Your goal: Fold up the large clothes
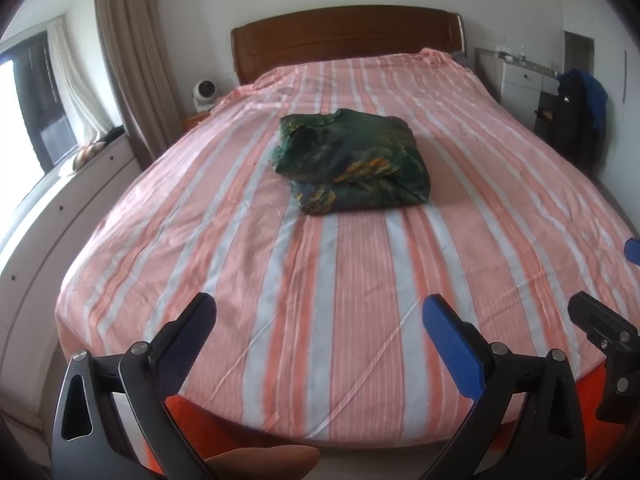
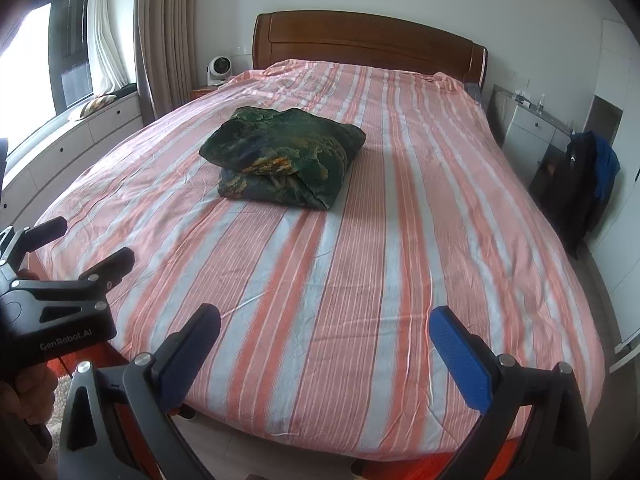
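Note:
A dark green garment with orange print (image 1: 352, 162) lies folded into a thick bundle in the middle of the bed (image 1: 360, 340); the right wrist view shows the same bundle (image 2: 282, 158) left of centre. My left gripper (image 1: 320, 312) hangs open over the foot of the bed, well short of the bundle, with nothing between its fingers. My right gripper (image 2: 324, 322) is open too, at the foot edge beside it. The left gripper (image 2: 98, 240) appears at the left of the right wrist view, held by a hand.
The bed wears a pink, orange and white striped sheet (image 2: 400, 240) and has a wooden headboard (image 2: 360, 40). A small white fan (image 1: 205, 94) sits on the nightstand. Curtains and a window bench (image 1: 60, 208) stand left; a white cabinet and hanging dark clothes (image 2: 588, 176) right.

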`<state>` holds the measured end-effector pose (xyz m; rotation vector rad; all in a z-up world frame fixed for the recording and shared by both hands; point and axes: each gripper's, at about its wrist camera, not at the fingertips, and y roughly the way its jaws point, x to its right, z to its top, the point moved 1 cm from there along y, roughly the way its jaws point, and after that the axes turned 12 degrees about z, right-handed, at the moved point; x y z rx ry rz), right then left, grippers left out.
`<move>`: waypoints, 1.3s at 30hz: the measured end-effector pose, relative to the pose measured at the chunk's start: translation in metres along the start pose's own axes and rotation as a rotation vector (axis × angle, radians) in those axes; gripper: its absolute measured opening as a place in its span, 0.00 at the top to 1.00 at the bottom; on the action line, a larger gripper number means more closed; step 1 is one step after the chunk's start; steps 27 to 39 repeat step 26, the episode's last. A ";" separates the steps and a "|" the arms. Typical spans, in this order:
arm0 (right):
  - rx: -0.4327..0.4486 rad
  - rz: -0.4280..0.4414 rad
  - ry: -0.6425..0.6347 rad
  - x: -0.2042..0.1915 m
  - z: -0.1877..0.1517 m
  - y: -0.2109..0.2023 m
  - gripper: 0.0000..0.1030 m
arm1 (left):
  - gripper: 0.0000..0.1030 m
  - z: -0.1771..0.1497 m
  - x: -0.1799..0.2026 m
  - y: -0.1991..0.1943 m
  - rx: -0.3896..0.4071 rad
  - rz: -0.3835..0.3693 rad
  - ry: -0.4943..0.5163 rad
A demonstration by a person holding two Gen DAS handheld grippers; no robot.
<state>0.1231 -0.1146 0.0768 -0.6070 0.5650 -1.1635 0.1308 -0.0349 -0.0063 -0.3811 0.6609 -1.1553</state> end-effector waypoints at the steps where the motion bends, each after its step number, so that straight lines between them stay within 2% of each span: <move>1: 0.000 0.002 0.001 0.000 0.000 0.000 0.00 | 0.00 0.001 0.000 -0.001 0.001 0.000 0.002; 22: 0.001 -0.027 0.004 0.000 -0.001 0.000 0.00 | 0.00 0.000 -0.002 0.002 -0.019 -0.013 -0.014; 39: 0.000 -0.029 0.009 0.002 -0.001 0.000 0.00 | 0.00 -0.001 -0.001 0.000 0.000 0.001 -0.016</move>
